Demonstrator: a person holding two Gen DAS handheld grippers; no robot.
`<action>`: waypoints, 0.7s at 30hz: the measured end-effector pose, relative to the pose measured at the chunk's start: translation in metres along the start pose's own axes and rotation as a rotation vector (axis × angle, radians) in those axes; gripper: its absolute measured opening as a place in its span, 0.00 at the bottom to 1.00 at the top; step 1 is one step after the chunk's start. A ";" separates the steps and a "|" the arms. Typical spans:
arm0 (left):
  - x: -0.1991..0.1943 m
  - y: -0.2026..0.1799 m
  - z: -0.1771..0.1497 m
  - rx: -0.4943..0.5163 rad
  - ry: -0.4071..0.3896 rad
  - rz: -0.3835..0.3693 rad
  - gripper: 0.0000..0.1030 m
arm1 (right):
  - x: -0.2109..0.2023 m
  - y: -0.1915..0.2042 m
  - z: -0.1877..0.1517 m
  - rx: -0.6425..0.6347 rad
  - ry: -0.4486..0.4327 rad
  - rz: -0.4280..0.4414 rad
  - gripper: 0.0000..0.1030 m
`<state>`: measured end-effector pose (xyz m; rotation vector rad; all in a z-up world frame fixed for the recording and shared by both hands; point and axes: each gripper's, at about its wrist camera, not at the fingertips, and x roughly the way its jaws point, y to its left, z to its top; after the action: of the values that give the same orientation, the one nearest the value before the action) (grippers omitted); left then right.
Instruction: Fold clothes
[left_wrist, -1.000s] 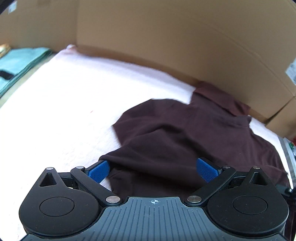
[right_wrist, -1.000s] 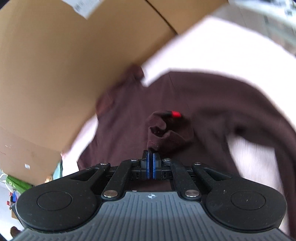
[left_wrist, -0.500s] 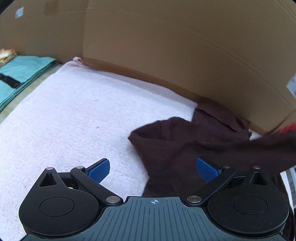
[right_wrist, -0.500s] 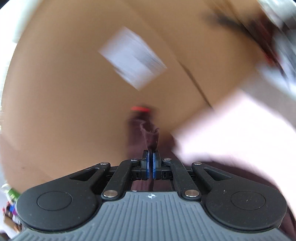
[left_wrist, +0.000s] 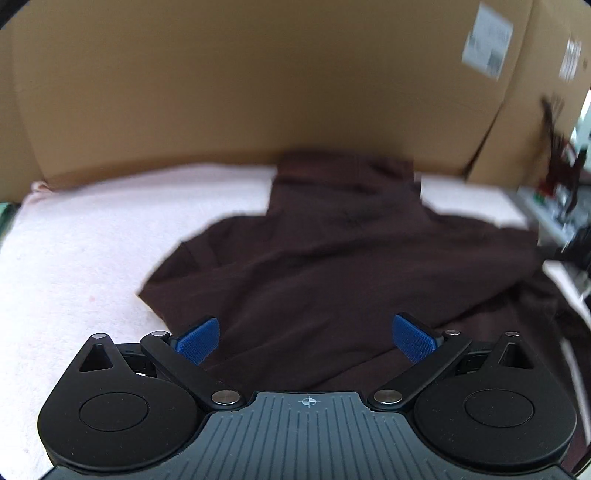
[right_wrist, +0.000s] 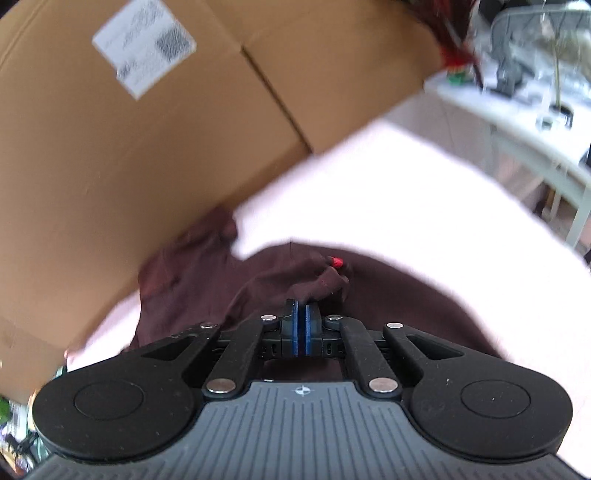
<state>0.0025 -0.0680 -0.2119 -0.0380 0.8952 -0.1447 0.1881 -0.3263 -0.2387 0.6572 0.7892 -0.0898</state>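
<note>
1. Shirt (left_wrist: 332, 266): dark maroon, lies on the pale pink towel (left_wrist: 74, 251) covering the surface, collar end toward the far edge against the cardboard box (left_wrist: 258, 92), body running back toward the near edge. Long axis roughly far-to-near in the left wrist view.
2. Right hand-held gripper (right_wrist: 300, 314): pads pressed together, pinching a bunched fold of the shirt (right_wrist: 306, 280) with a small red tag (right_wrist: 336, 262) showing just beyond the pinch. Cloth rises to the pads from the body below.
3. Left hand-held gripper (left_wrist: 306, 334): blue pads spread wide, nothing held; it hovers over the near part of the shirt, cloth straight ahead and below between the pads. Contact unclear.
4. Key relation: the free hem lies directly under the left tool, so the left is the nearer one to the unheld part; the right already has its grip toward the shirt's right side.
5. Versus a second ago: left view has swung from the towel's open left area to centre on the shirt, which looks flatter and more spread. Right grip unchanged, same fold pinched; its view has come back down from the box wall onto the shirt.
6. Likely next: left closes on the near edge to match the right.
</note>
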 end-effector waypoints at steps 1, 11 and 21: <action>0.008 0.001 -0.002 0.003 0.031 0.003 1.00 | -0.001 -0.003 0.002 0.004 0.005 -0.010 0.04; 0.020 -0.012 -0.023 0.161 0.082 0.057 1.00 | -0.008 -0.013 -0.006 0.018 0.104 -0.167 0.13; 0.020 -0.011 -0.022 0.161 0.080 0.055 1.00 | 0.013 0.137 0.000 -0.532 0.235 0.381 0.42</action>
<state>-0.0034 -0.0809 -0.2404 0.1436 0.9614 -0.1672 0.2404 -0.2148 -0.1770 0.3021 0.8540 0.5376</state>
